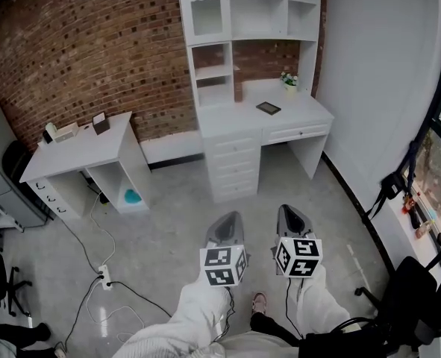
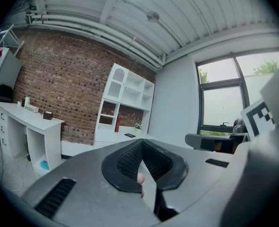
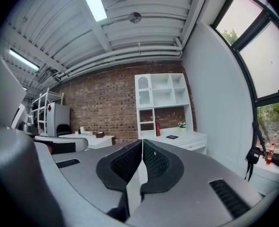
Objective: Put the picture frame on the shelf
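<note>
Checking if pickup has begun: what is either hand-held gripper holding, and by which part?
Nothing is held. The left hand-held gripper and right hand-held gripper are shut and empty; the picture frame lies on the desk.

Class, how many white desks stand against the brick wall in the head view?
2. A low white desk at the left; a white desk topped by shelves at the right. Others may be hidden beyond the edges.
</note>
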`<state>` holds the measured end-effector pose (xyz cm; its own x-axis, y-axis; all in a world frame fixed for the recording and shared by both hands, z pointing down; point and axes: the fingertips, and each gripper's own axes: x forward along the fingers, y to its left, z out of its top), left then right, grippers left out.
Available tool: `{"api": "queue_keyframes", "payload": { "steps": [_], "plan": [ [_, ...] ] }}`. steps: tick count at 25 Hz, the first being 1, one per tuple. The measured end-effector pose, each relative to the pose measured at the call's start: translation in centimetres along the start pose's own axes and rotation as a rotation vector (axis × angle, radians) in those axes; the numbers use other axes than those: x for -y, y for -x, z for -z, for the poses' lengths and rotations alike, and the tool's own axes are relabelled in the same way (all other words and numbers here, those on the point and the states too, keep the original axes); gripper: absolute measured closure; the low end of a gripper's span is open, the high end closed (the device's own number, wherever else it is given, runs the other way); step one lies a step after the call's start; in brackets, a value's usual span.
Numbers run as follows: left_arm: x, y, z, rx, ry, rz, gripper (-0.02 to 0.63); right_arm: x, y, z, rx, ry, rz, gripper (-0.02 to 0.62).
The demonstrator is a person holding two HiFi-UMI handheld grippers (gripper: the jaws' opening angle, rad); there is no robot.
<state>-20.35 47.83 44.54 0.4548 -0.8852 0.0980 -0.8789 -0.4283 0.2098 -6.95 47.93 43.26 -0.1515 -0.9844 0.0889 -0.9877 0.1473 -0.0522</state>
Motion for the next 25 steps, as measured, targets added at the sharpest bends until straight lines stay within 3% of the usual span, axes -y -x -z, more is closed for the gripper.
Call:
{"api": "queue_keyframes", "payload": {
  "steps": [10,25],
  "plan": [
    [1.5,-12.1,-3.1,0.023,-0.019,-0.013,0.606,7.3,-9.5,-3.2,0.007,0.029,-0.024,0.571],
    [1.8,-24.7,-2.4,-0.027,-0.032,-0.021,0.607,15.4,-18.8,-1.8,-0.054,0.002,-0.025,0.571]
  ]
}}
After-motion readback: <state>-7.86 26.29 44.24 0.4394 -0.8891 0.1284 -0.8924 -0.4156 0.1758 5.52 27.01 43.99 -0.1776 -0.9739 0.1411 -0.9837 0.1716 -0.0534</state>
